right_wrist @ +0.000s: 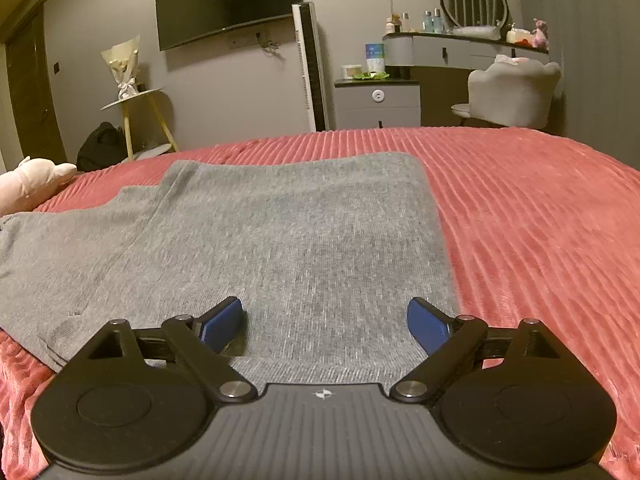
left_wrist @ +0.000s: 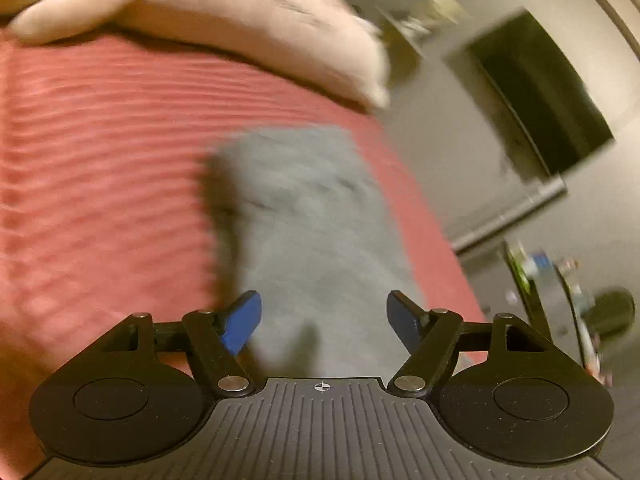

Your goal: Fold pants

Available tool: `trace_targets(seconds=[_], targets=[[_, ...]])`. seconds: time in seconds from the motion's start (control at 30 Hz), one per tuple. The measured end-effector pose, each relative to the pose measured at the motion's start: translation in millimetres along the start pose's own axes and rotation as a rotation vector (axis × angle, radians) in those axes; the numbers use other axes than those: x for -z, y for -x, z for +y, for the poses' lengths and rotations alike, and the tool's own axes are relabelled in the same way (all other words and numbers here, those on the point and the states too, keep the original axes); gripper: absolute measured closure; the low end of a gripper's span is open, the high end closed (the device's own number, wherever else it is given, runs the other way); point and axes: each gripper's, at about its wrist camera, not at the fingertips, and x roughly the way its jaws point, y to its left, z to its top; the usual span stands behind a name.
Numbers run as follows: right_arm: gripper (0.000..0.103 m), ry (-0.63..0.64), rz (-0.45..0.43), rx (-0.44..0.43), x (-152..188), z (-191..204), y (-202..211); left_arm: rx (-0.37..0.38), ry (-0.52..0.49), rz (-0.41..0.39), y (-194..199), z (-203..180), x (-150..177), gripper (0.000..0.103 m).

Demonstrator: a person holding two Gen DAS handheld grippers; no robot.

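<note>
The grey pants (right_wrist: 256,240) lie flat on the red ribbed bedspread (right_wrist: 540,220), folded into a broad slab with a layer doubled over on the left. My right gripper (right_wrist: 325,322) hovers low over their near edge, open, blue pads apart with only cloth beneath them. In the blurred, tilted left wrist view the grey pants (left_wrist: 304,220) run away from me as a narrower strip. My left gripper (left_wrist: 324,322) is open above their near end with nothing between its pads.
A pink plush toy (right_wrist: 32,182) lies at the bed's left side, and a pale pillow-like shape (left_wrist: 256,20) shows at the far edge. Beyond the bed stand a wall television (right_wrist: 228,4), a yellow side table (right_wrist: 136,112), a dresser (right_wrist: 440,72) and a chair (right_wrist: 512,92).
</note>
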Motion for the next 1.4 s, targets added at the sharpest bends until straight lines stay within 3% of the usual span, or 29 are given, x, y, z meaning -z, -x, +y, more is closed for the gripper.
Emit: trace_targets(seconds=[0.07,0.2,0.37,0.4,0.47,0.5,0.57,0.63,0.8,1.0,1.1,1.17,1.2,1.23,1.27,1.4], targets=[[0.011,0.005,0.001,0.0,0.4,1.2,-0.4,-0.061,0.029,-0.006,-1.8,21.0,-5.1,0.025],[0.01,-0.005,0.004,-0.005,-0.1,0.4,-1.5,0.034,0.091,0.038,-18.1,36.3,-12.7,0.025],[0.014,-0.038,-0.001,-0.012,-0.1,-1.1,1.4,0.023,-0.072,0.073,-57.3,10.6,-24.2,0.025],[0.024,-0.043,-0.004,-0.008,-0.4,-0.8,2.5,0.024,-0.087,0.069,-60.8,7.2,-25.8,0.026],[0.054,-0.04,-0.017,-0.005,-2.5,1.7,6.6,-0.002,-0.108,0.052,-64.2,2.6,-26.3,0.052],[0.059,-0.035,-0.025,-0.006,-4.2,3.4,8.7,-0.005,-0.127,0.05,-64.3,2.0,-25.2,0.056],[0.063,-0.031,-0.049,-0.021,-6.2,7.3,14.2,-0.005,-0.211,0.018,-57.2,-9.7,-21.7,0.074],[0.062,-0.036,-0.033,-0.054,-5.1,9.6,14.1,0.001,-0.291,-0.025,-43.4,-22.5,-18.2,0.081],[0.062,-0.041,-0.018,-0.05,-3.9,7.8,12.2,0.066,-0.545,-0.186,9.5,-90.3,10.4,0.084],[0.062,-0.175,-0.026,-0.071,-6.9,-9.8,15.6,0.309,-0.869,-0.247,68.1,-177.5,91.8,0.084],[0.062,-0.21,-0.048,-0.08,-8.6,-14.5,20.7,0.434,-1.028,-0.184,80.1,-209.1,151.1,0.083],[0.061,-0.226,-0.056,-0.086,-8.9,-16.5,23.0,0.479,-1.129,-0.113,77.5,-220.9,196.6,0.082],[0.061,-0.237,-0.058,-0.09,-8.9,-18.0,23.8,0.472,-1.166,-0.058,71.0,-224.9,219.2,0.081],[0.061,-0.246,-0.059,-0.093,-8.7,-19.7,24.5,0.458,-1.193,-0.001,66.4,-227.1,240.9,0.072],[0.061,-0.255,-0.06,-0.095,-8.6,-21.6,25.4,0.45,-1.211,0.058,57.2,-226.7,260.9,0.057],[0.06,-0.289,-0.057,-0.104,-8.1,-29.3,29.2,0.312,-1.223,0.287,21.6,-210.5,314.9,0.041]])
